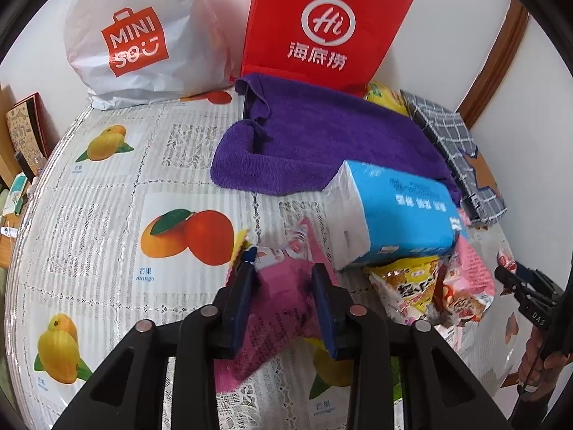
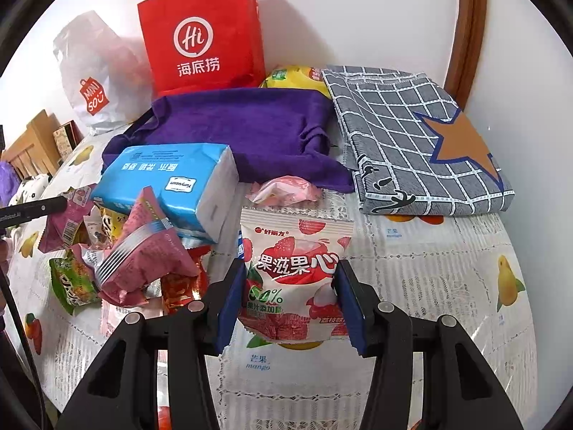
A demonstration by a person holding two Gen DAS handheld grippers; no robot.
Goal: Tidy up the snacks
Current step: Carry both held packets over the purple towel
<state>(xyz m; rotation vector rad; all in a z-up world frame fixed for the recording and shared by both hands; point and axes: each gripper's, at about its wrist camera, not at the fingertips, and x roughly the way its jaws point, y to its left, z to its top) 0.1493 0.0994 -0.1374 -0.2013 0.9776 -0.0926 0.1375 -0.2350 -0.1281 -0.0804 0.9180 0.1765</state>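
Red and upright, the paper bag [image 2: 202, 39] stands at the back of your surface [image 2: 429, 268], contents hidden, beside a white plastic bag [image 1: 139, 36]. Your right gripper [image 2: 292, 299] grasps a white-and-pink lychee snack pack [image 2: 295, 279]; your left gripper [image 1: 283, 304] clamps a smaller magenta packet [image 1: 279, 308].

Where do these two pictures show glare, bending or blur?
Left wrist view: glare streaks on the shiny tablecloth, the door frame bends near the dark round border. Right wrist view: the lychee snack bag is sharp, the red bag throws a shadow on the wall.
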